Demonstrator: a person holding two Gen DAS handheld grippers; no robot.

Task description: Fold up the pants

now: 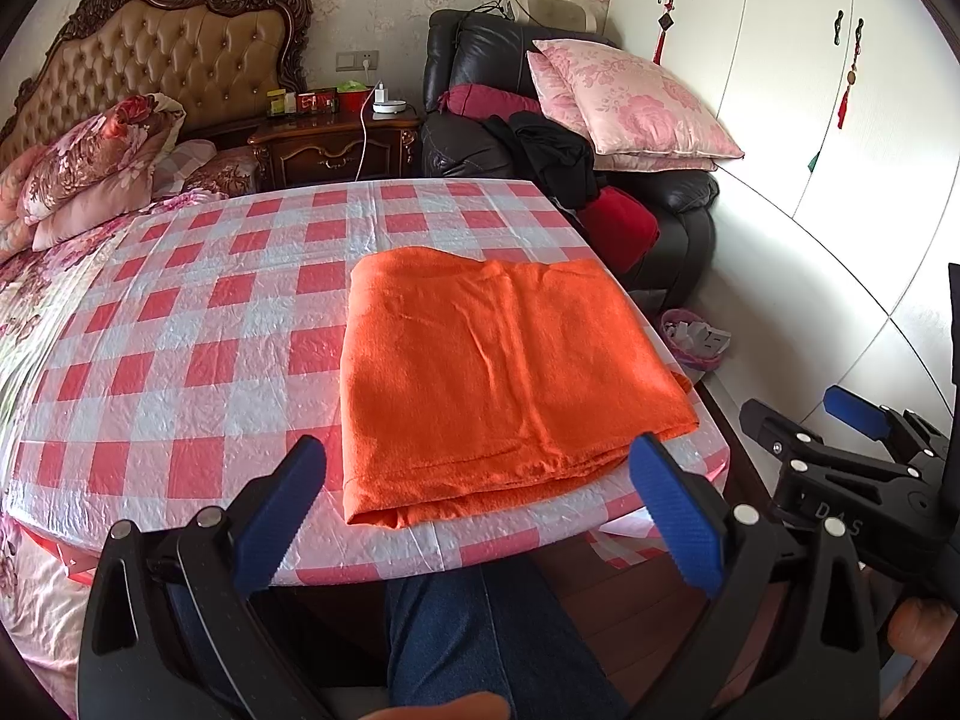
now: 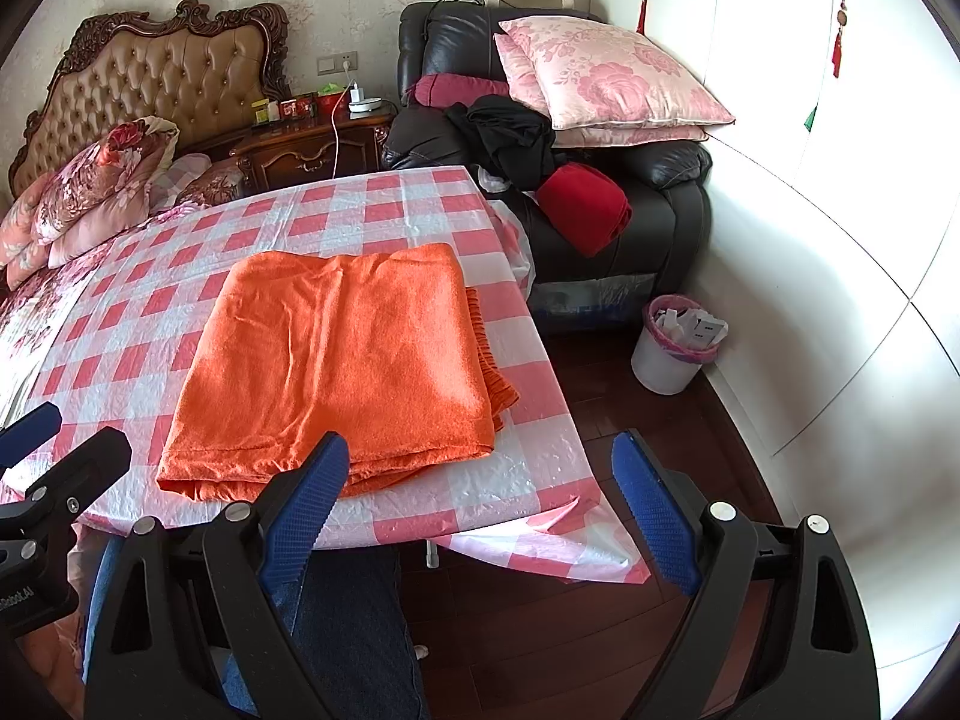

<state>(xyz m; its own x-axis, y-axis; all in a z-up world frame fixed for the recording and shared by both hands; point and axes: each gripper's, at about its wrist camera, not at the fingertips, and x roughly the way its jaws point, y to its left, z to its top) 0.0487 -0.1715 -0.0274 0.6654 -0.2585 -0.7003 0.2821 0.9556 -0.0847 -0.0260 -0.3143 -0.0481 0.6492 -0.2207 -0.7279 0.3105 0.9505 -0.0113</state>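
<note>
Both tongs, left [image 1: 480,504] and right [image 2: 480,498], hang released off the near counter [image 2: 528,480] edge. Pants [image 2: 336,360] lie folded near the right corner; a careless tug could probably slide them off there. Plenty of bare counter lies leftward.

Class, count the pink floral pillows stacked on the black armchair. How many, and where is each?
2. The top pillow leans against the armchair back; the lower pillow lies beneath it, mostly covered. Others may be hidden underneath.
</note>
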